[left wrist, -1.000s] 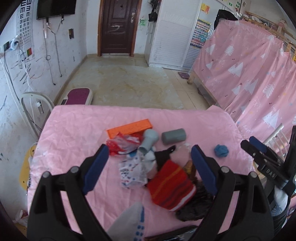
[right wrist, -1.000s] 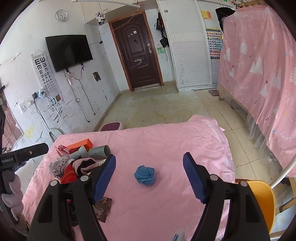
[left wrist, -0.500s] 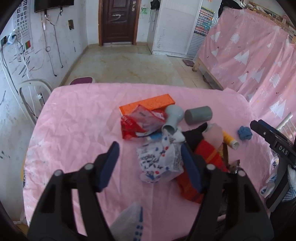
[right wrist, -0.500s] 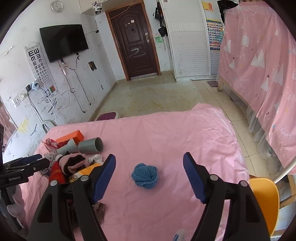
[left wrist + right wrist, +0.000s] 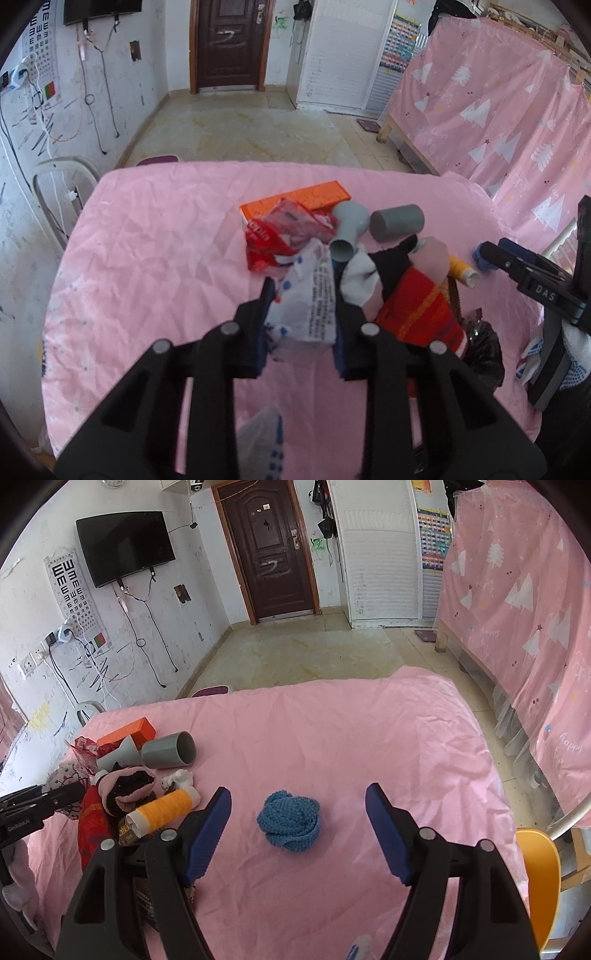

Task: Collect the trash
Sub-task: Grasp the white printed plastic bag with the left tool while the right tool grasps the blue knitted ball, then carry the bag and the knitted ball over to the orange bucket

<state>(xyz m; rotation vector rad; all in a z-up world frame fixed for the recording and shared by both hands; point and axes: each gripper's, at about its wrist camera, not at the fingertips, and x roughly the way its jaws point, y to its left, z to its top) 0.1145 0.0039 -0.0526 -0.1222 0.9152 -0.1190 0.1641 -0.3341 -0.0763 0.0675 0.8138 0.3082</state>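
Wrapper [image 5: 306, 299], white with dots, pinched in left tool [image 5: 301, 314], long axis pointing away toward the door [image 5: 227, 42]. Right tool [image 5: 299, 823] spread wide around blue knit ball [image 5: 289, 821], not touching. Pink-sheeted bench [image 5: 155, 236]; tiled floor beyond.

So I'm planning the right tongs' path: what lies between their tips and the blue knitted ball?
Only bare pink sheet, in the right wrist view; the open right tongs frame the blue knitted ball.
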